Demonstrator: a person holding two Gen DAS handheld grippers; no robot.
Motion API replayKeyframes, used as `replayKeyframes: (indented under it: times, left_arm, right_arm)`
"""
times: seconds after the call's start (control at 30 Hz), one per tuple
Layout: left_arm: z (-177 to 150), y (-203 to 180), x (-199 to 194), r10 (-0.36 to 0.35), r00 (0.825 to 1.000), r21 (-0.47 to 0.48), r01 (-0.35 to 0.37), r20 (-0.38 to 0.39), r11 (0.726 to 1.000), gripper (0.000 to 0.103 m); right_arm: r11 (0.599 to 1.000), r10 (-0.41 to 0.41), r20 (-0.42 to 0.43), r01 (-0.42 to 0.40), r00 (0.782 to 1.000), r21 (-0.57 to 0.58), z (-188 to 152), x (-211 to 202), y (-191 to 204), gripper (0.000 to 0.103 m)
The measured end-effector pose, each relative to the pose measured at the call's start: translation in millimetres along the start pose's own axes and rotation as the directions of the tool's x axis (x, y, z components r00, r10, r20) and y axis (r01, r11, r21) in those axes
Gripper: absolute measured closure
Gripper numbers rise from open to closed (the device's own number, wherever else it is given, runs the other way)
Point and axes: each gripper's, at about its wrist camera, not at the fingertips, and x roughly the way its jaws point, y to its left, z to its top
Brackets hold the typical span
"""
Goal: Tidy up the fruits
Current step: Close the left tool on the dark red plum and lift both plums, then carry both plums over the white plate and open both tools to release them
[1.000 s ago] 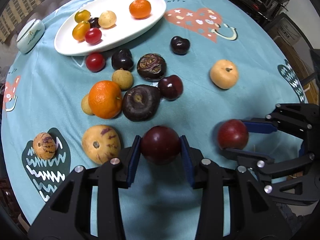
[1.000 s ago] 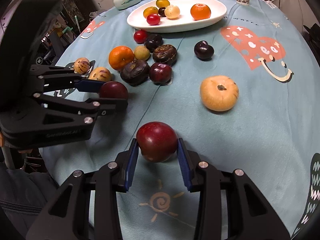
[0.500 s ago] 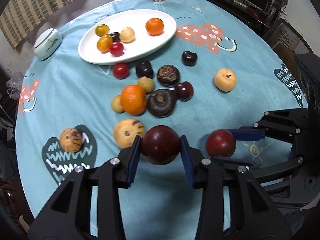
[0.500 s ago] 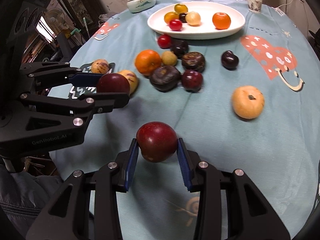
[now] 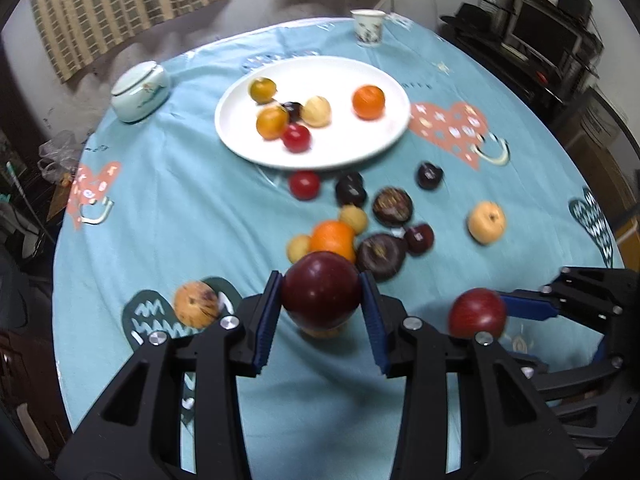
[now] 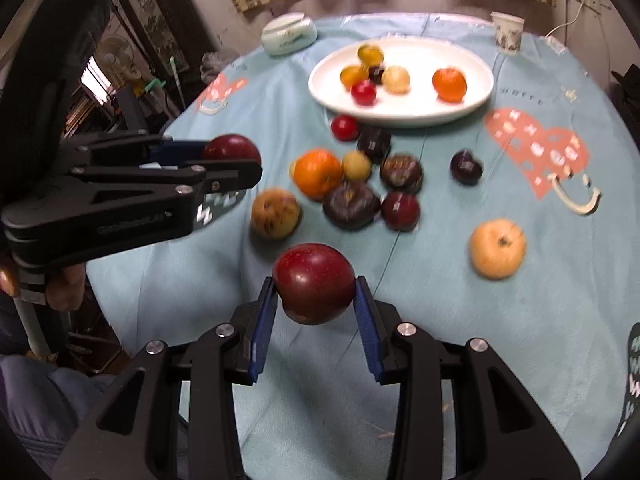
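Note:
My left gripper (image 5: 322,308) is shut on a dark red plum (image 5: 321,286), held above the near part of the table; it also shows in the right wrist view (image 6: 231,150). My right gripper (image 6: 315,300) is shut on a red plum (image 6: 314,282), seen in the left wrist view (image 5: 477,312) at the lower right. A white oval plate (image 5: 376,148) at the far side holds an orange (image 5: 368,101) and several small fruits. Loose fruits lie between: an orange (image 5: 332,238), dark round fruits (image 5: 380,255), a yellow pear-like fruit (image 5: 486,222).
A round table with a teal cloth (image 5: 180,208). A lidded ceramic pot (image 5: 138,90) stands at the far left, a paper cup (image 5: 368,32) at the far edge. A speckled fruit (image 5: 196,304) lies near left. Furniture surrounds the table.
Both grippers have risen and drawn back with their plums; the table and plate now look farther away and more of the room shows.

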Motion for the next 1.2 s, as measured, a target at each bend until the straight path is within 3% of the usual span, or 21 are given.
replayKeyframes:
  times: [0.2,0.33,0.67,1.2]
  left_arm:
    - [24.7,9.2,-7.5,0.021,0.999,-0.034,-0.020,0.036,0.999,0.063]
    - [33.1,9.7,-7.9,0.024,0.999,-0.034,-0.022,0.048,0.999,0.062]
    - [34.6,7.6,12.3,0.018,1.000,-0.030,-0.018,-0.001,0.999,0.062]
    - [50.5,10.8,36.0,0.035,0.999,-0.025,-0.036,-0.021,0.999,0.062]
  right_arm:
    - [0.999,-0.026,0.108,0.023,0.994,0.030,29.3,-22.1,-4.8,0.064]
    - [0.999,-0.022,0.137,0.018,0.990,0.031,40.1,-30.2,-7.0,0.064]
    - [0.999,0.004,0.071,-0.006,0.997,0.038,35.4,-13.4,-11.8,0.064]
    - [0.998,0.034,0.045,-0.037,0.998,0.047,50.5,4.1,-26.7,0.064]
